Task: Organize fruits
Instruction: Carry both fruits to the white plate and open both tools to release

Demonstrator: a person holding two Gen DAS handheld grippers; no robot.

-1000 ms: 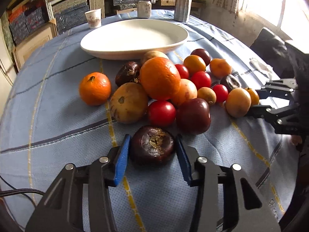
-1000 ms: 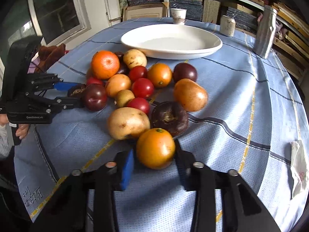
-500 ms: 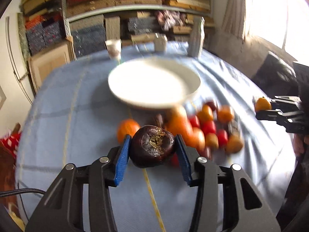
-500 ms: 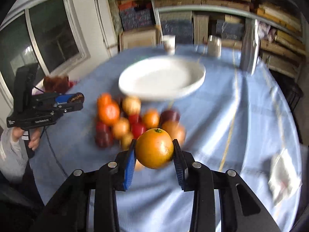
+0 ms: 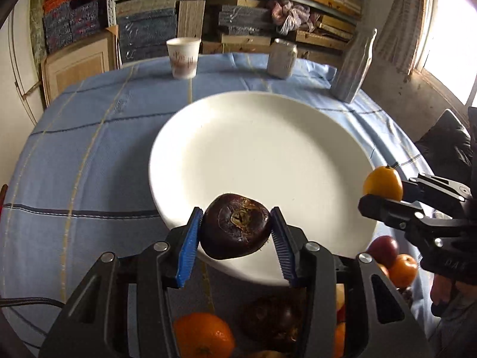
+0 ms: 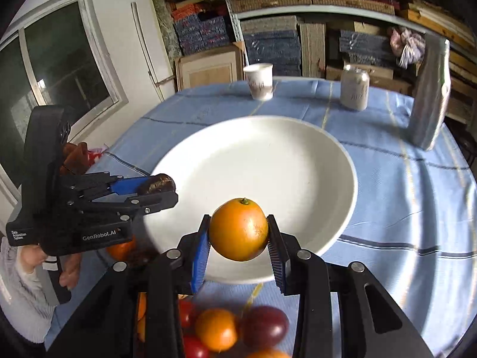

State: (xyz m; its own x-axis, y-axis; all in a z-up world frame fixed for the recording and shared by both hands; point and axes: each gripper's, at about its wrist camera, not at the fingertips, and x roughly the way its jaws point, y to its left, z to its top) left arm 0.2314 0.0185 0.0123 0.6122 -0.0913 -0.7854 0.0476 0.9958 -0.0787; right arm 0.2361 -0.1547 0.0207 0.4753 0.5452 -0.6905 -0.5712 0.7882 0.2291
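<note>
white plate (image 5: 208, 155) now lies just ahead of both jaws, the fruit pile (image 6: 238, 331) behind them. we pinch the dark fruit (image 5: 235, 231) in the left gripper (image 5: 235, 235) and the orange fruit (image 6: 238, 229) in the right gripper (image 6: 238, 238); release comes next.

1. Our left gripper (image 5: 235, 240) has matte black linkage arms studded with round silver screws.
2. Its fingers (image 5: 188, 247) carry ribbed blue pads.
3. A black cable (image 5: 28, 301) trails from its left side.
4. In the right wrist view its body bears white "GenRobot.AI" lettering.
5. Our right gripper (image 6: 238, 247) matches it.
6. We wear a grey sleeve (image 6: 21, 295).
</note>
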